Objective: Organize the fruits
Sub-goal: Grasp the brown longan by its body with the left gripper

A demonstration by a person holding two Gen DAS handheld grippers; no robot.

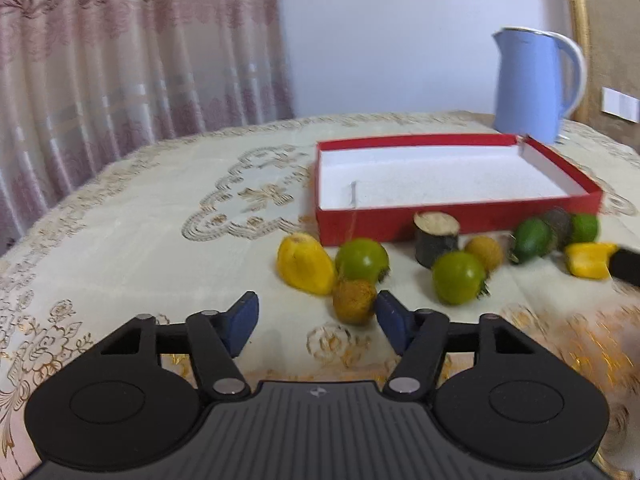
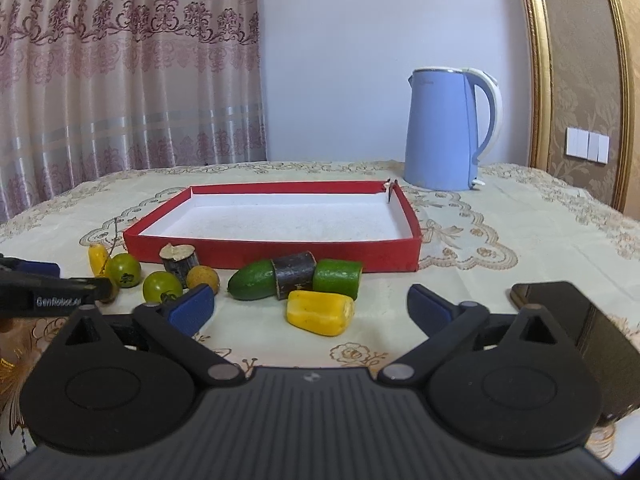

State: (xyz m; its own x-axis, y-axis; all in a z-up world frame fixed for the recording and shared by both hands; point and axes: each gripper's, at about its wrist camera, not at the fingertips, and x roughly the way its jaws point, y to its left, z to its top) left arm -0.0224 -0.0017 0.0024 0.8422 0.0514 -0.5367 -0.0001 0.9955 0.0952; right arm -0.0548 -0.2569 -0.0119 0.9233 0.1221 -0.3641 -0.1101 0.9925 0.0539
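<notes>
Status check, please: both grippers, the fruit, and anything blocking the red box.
Left gripper and right gripper open, empty. Fruit all on tablecloth, red box empty. Path clear; kettle behind box.

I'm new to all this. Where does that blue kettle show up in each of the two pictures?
Left wrist view: the blue kettle stands at the upper right, behind the red box's far right corner.
Right wrist view: the blue kettle stands right of centre, behind the red box's far right corner.
Shared landmark: the red box, with nothing in it, fruit lying in front of it.
</notes>
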